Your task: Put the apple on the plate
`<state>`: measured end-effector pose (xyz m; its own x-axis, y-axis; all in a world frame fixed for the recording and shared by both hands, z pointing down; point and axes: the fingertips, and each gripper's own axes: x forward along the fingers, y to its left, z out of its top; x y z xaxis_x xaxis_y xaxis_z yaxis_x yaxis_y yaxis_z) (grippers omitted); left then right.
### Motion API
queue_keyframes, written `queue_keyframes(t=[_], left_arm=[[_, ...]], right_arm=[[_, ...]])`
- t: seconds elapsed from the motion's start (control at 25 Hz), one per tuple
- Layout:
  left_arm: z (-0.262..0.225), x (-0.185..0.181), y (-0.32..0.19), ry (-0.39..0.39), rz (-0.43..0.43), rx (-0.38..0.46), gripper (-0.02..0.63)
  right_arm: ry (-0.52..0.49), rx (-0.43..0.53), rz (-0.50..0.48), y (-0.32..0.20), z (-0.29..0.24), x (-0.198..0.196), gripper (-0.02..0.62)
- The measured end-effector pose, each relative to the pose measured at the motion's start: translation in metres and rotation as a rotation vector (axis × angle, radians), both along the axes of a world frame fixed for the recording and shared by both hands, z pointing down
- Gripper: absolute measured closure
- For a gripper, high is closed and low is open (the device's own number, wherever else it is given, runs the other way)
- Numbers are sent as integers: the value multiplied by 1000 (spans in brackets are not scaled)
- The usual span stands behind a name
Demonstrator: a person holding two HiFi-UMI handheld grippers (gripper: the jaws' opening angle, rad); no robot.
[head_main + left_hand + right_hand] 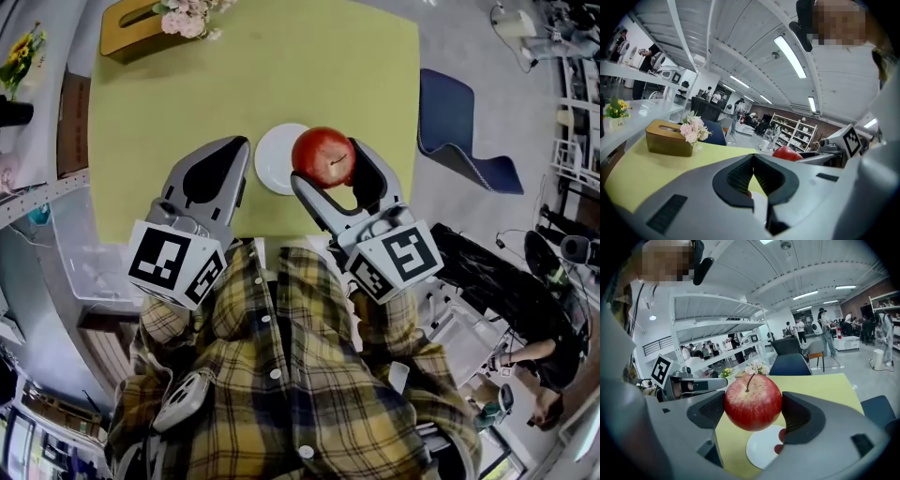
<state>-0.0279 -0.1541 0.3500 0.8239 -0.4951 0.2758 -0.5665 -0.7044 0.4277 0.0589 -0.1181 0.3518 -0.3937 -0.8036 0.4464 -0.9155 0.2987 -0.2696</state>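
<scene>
Right claw (753, 414) clamps red apple (323, 157), stem up, above right edge of white plate (272, 161) on green tabletop (187, 94); left claw (752, 176) closed, empty. Best centre over plate, lower gently, then release

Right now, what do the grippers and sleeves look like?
The left gripper and right gripper are light grey, with broad tapering jaws lined with black ribbed pads. Each carries a white cube of black square markers. The sleeves are yellow-and-dark plaid.

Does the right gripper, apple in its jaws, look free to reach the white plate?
Likely yes: the right gripper holds the apple above the bare plate; the left gripper sits beside it, clear.
</scene>
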Motion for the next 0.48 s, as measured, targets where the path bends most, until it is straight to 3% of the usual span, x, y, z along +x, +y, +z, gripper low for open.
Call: queue_keyframes(t=[0.48], left_arm=[[81,-1,1,-48,27,-88,598]], right_arm=[[-5,-113,-16,-2,96,-16,232]])
